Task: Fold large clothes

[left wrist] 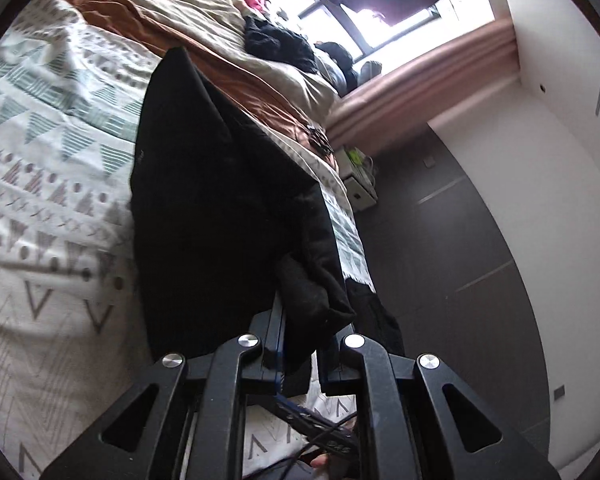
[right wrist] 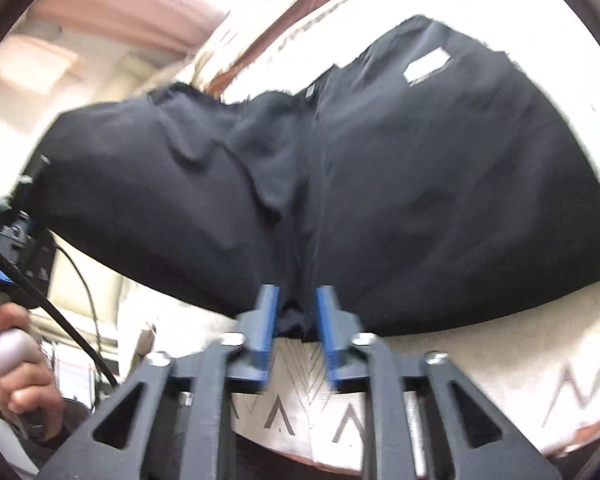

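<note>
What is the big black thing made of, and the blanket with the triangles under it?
The black garment looks like soft matte woven or knit cloth: it wrinkles, drapes and bunches. The patterned bedcover looks like printed cotton-type fabric, matte with soft creases. Exact fibres cannot be told.

garment point(right wrist: 420, 168): matt black cloth, soft, creased
bedsheet point(left wrist: 40, 168): your printed cotton-like cloth, matt
gripper frame point(right wrist: 296, 364): matt black plastic w/ shiny metal screws
</note>
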Demonstrator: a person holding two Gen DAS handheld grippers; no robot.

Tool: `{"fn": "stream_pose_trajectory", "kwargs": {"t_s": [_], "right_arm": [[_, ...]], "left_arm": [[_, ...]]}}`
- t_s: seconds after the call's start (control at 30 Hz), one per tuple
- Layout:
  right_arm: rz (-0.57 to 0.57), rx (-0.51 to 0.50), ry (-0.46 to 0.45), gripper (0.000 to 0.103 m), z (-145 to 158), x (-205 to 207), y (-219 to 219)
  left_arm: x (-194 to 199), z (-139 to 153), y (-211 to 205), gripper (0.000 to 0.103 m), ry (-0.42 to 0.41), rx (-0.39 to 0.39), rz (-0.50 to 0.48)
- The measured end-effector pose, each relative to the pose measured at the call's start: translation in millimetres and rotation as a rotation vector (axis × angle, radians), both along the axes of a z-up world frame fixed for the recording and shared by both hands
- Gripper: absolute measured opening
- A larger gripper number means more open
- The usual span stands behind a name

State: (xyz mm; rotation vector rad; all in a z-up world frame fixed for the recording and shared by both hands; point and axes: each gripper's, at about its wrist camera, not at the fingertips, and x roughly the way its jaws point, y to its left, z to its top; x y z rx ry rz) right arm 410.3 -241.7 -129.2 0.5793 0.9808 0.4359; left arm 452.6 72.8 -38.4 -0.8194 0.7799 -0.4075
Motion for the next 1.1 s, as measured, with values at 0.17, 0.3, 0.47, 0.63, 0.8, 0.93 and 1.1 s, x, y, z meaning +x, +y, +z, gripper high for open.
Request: {"fn": "stream_pose_trajectory", "kwargs": {"t_s": [0.17,0.3,0.47,0.63,0.8,0.93,1.1], "right_arm": [[-0.116,0.050,-0.061,0.060,19.4,-23.0,-61.8],[-0.198,0.065,-0.070,0.060,23.7,-43.2,-100.9],[-0.302,0.079,-0.064,0.060,17.7,-68.4,-148.5],[-0.364,0.084,-0.030,0.060,7.9,-85.2,-169.7],[-0.364,0.111,-0.025,0.072,9.5,-88.7,-174.2],[-0.329,0.141,-0.043,0.075,9.9,-71.8,-167.2],[-0.262,0.142,-0.062,0.075,10.1,-42.2,-145.8]], "left_arm": [[19.9,-0.9,-45.2,0.013,0.013,0.021,-0.078],[35.2,-10.2,-82.7,0.013,0.037,0.030,-0.142],[53.7,-36.1,-129.2,0.013,0.093,0.050,-0.213],[65.1,-74.5,-180.2,0.015,0.218,0.096,-0.307],[60.8,-90.9,-198.2,0.050,0.259,0.056,-0.396],[50.3,-72.3,-187.2,0.074,0.196,0.068,-0.374],[43.6,-68.4,-134.8,0.074,0.199,0.112,-0.282]]}}
